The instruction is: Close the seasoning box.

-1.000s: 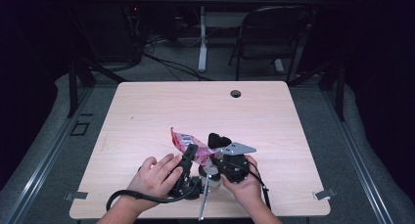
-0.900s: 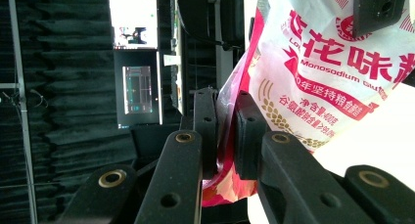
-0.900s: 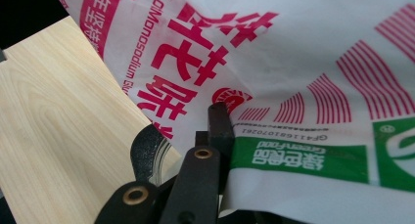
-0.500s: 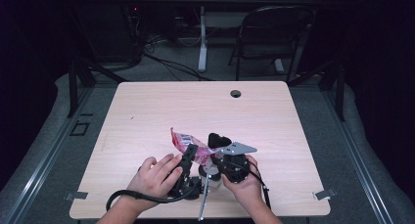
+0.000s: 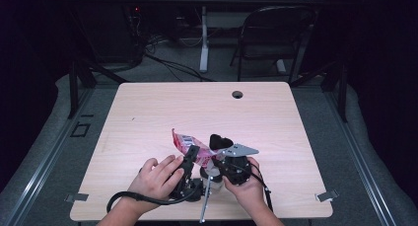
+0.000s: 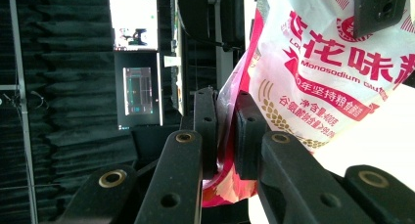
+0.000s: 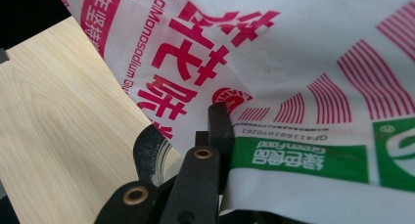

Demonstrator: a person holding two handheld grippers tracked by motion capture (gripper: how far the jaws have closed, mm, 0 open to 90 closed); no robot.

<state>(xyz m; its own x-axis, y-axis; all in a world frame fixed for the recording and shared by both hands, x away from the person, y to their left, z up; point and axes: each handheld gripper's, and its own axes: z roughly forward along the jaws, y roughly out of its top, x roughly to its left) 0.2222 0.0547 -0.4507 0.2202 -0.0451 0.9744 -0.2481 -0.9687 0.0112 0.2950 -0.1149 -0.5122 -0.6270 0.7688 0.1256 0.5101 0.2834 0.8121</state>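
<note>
A white and pink plastic bag point(image 5: 183, 142) with red printed characters hangs between my two grippers above the front middle of the wooden table point(image 5: 148, 112). In the left gripper view the bag point(image 6: 333, 77) spreads to the upper right, and my left gripper point(image 6: 226, 109) is shut on its pink lower edge. My right gripper point(image 7: 229, 128) is shut on another part of the bag point(image 7: 313, 67), near its green label; the film hides its far jaw. From above, the left gripper point(image 5: 192, 153) and the right gripper point(image 5: 218, 148) sit close together, a hand on each.
A round cable hole point(image 5: 237, 94) lies near the table's far edge. A folding chair point(image 5: 276, 33) and cables stand on the floor beyond. The left gripper's black cable point(image 5: 128, 200) loops over the front edge. Metal clips point(image 5: 325, 196) mark the front corners.
</note>
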